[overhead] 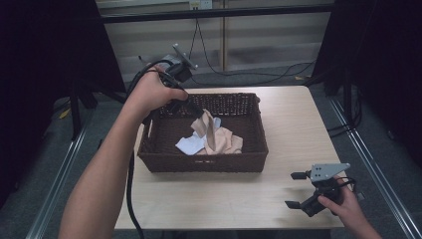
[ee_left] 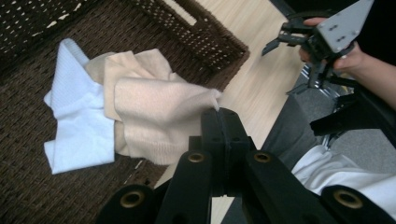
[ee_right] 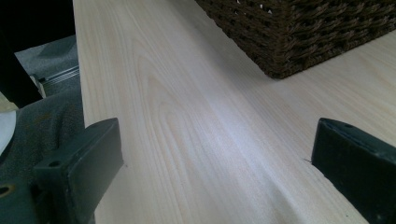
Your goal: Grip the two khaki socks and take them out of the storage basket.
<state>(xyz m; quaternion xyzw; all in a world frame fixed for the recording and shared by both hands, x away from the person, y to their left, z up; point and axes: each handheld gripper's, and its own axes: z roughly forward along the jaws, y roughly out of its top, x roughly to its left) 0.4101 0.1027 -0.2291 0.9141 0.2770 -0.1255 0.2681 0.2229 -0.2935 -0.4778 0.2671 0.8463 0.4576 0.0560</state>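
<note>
Left gripper [overhead: 199, 113] over basket [overhead: 249, 162], jaws pinched on corner of beige cloth [overhead: 219, 138], hoisting it so it hangs clear of white cloth [overhead: 189, 145] lying beside it; right gripper [overhead: 298, 190] parked on table [overhead: 298, 124], jaws spread, empty, out of way

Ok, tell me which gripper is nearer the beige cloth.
Left. The left gripper is shut on a corner of the beige cloth over the basket; the right gripper sits open on the table, well away.

Beige cloth [overhead: 217, 135], corner lifted, draped in wicker basket [overhead: 249, 162]
</note>
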